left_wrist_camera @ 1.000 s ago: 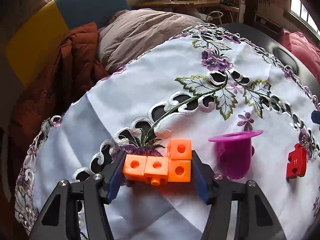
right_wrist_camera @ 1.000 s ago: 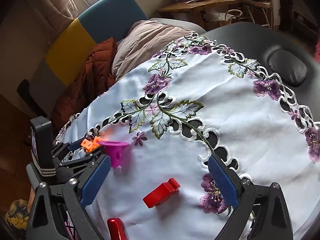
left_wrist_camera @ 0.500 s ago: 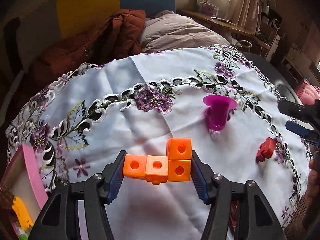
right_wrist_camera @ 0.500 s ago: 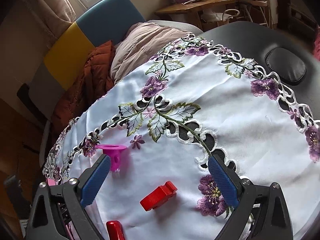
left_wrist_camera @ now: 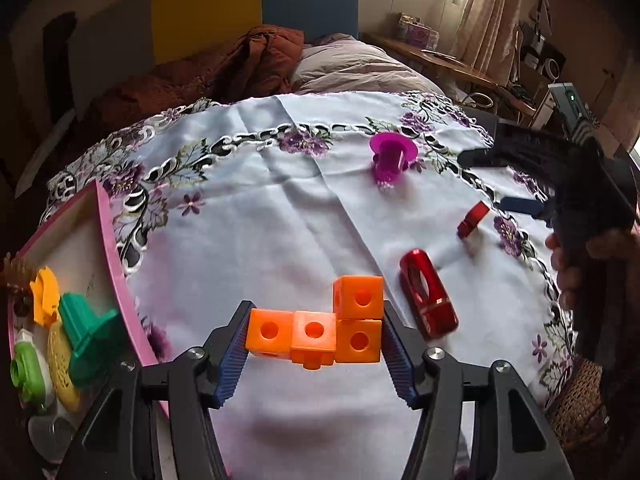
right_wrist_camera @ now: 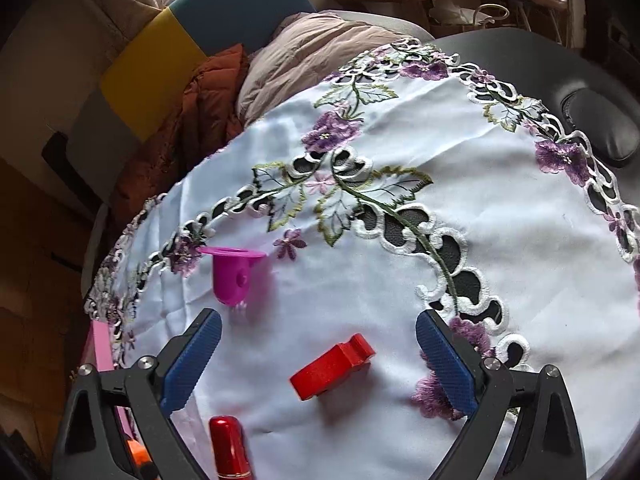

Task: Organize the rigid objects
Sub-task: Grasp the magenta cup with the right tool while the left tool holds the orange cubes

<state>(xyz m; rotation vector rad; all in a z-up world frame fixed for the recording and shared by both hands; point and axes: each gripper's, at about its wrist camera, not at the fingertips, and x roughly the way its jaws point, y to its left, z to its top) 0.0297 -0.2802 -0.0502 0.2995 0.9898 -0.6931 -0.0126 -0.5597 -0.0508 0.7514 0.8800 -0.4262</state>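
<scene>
1. An L-shaped cluster of four orange linking cubes (left_wrist_camera: 326,330) is clamped between the blue pads of the left gripper (left_wrist_camera: 316,344), lifted above a white tablecloth (left_wrist_camera: 256,232) embroidered with purple flowers.
2. Just right of the cubes, on the cloth, lies a glossy red oblong piece (left_wrist_camera: 428,300); it also shows at the near edge of the right wrist view.
3. Farther right lies a small red puzzle-shaped block (left_wrist_camera: 474,220). Any marking on it is too small to read.
4. Far and right of centre stands a magenta cup-like toy with a wide brim (left_wrist_camera: 390,158).
5. At the left edge of the cloth sits a pink-rimmed tray (left_wrist_camera: 110,240) holding green, yellow and orange plastic pieces; the tray's pale floor carries faint marks that cannot be read.
6. The right gripper (right_wrist_camera: 318,360) hangs over the red block with its jaws wide apart, holding nothing. In the left wrist view a person's hand (left_wrist_camera: 576,264) grips its handle at the far right.
7. Beyond the table are a brown jacket, a pinkish quilt and a yellow-and-teal headboard.
</scene>
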